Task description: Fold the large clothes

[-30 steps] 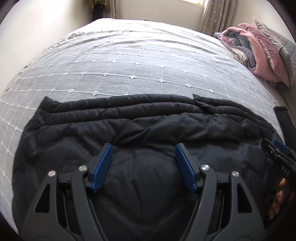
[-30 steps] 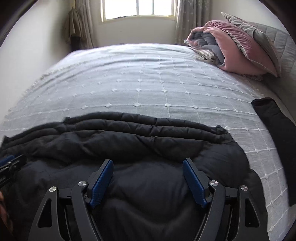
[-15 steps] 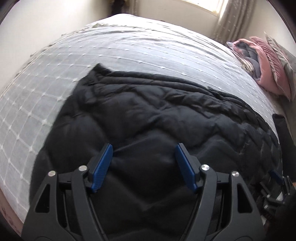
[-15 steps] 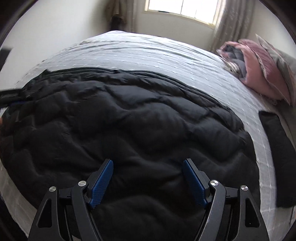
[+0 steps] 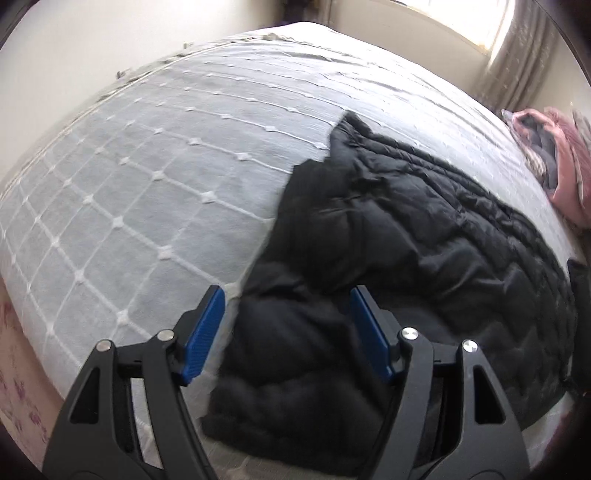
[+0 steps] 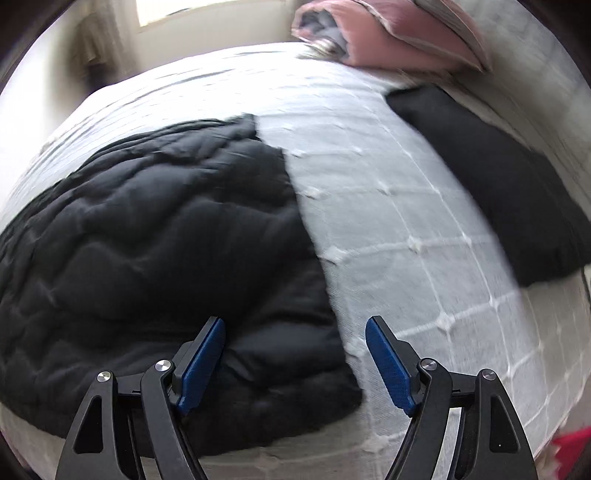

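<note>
One bed with a pale grey, white-gridded quilted coverlet [image 5: 155,177] fills both views. Left gripper [image 5: 286,332] fingers spread, empty, over the near left edge of the black quilted puffer coat [image 5: 406,236] lying flat. Right gripper [image 6: 295,360] fingers spread, empty, over its right edge. Pink folded bedding [image 6: 388,33] and curtained window [image 6: 192,9] beyond; black folded garment [image 6: 498,177] right. No writing legible.

We saw a grey bedspread [image 5: 155,192] with a white grid pattern, a pink folded blanket [image 6: 388,40] near the headboard end, a curtain [image 5: 517,66] by the window, and perhaps a dark pillow [image 6: 498,177].
</note>
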`<action>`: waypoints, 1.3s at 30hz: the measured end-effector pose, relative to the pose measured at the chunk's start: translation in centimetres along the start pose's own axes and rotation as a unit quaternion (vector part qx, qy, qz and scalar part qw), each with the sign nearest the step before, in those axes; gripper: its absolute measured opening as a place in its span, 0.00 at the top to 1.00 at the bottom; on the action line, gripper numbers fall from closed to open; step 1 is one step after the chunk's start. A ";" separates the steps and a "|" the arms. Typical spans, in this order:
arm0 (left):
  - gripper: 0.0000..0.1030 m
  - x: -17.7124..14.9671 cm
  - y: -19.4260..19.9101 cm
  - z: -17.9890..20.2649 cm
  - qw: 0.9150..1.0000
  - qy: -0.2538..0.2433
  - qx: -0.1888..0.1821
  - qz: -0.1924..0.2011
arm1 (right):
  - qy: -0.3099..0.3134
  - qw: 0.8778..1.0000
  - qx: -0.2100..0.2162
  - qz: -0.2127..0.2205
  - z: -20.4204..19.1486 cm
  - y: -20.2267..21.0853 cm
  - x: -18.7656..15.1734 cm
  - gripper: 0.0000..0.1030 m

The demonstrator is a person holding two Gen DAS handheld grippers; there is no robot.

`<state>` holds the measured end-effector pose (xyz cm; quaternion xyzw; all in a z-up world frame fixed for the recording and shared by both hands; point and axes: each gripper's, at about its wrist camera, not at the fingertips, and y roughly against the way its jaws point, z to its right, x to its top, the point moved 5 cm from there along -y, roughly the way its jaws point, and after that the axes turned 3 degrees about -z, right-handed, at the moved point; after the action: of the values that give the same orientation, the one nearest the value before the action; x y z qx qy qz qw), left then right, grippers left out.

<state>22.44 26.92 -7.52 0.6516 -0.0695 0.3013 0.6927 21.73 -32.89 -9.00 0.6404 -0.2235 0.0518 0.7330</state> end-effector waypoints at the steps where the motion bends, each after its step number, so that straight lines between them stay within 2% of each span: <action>1: 0.31 -0.2 0.2 -0.5 1.000 0.005 -0.007 -0.002 | -0.003 1.000 0.004 -0.002 0.1 0.0 0.0 0.23; 4: 0.31 -1.4 1.3 -2.0 0.999 0.035 -0.030 -0.005 | 0.002 1.000 -0.008 0.002 -0.2 0.4 -0.2 0.23; 7: 0.31 -2.8 2.0 -3.4 0.998 0.046 -0.037 -0.007 | 0.011 0.999 -0.034 0.015 -0.8 1.3 -0.9 0.23; 10: 0.25 -4.6 2.0 -4.2 0.996 0.064 -0.058 -0.022 | 0.038 0.996 -0.067 0.044 -2.1 2.7 -1.0 0.23; 12: 0.25 -5.7 1.6 -4.1 0.993 0.079 -0.080 -0.042 | 0.039 0.996 -0.057 0.053 -2.6 3.3 -1.2 0.23; 17: 0.25 -8.3 1.4 -3.1 0.973 0.120 -0.180 -0.079 | 0.049 0.995 -0.043 0.070 -4.2 4.2 -1.1 0.23; 21: 0.24 -9.5 0.3 -1.1 0.965 0.117 -0.213 -0.100 | 0.062 0.995 -0.037 0.074 -5.0 4.0 -0.8 0.23; 24: 0.24 -8.8 -0.9 -0.3 0.964 0.128 -0.208 -0.102 | 0.069 0.994 -0.030 0.075 -5.8 3.8 -0.7 0.23; 27: 0.24 -7.5 -0.8 0.4 0.974 0.115 -0.184 -0.059 | 0.068 0.995 -0.017 0.073 -6.3 3.4 -0.5 0.23; 29: 0.23 -6.9 -1.1 1.0 0.979 0.109 -0.167 -0.048 | 0.064 0.996 -0.007 0.070 -6.5 3.1 -0.5 0.23; 32: 0.23 -6.8 -2.2 1.4 0.977 0.130 -0.158 -0.051 | 0.061 0.996 -0.002 0.066 -6.7 2.8 -0.6 0.23; 39: 0.21 -6.6 -3.0 1.2 0.972 0.174 -0.158 -0.030 | 0.056 0.997 0.007 0.061 -6.6 2.4 -0.6 0.23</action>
<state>18.98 23.70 -13.14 0.4731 0.0248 0.3738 0.7974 22.07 -26.01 -7.54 0.6266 -0.2200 0.1335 0.7356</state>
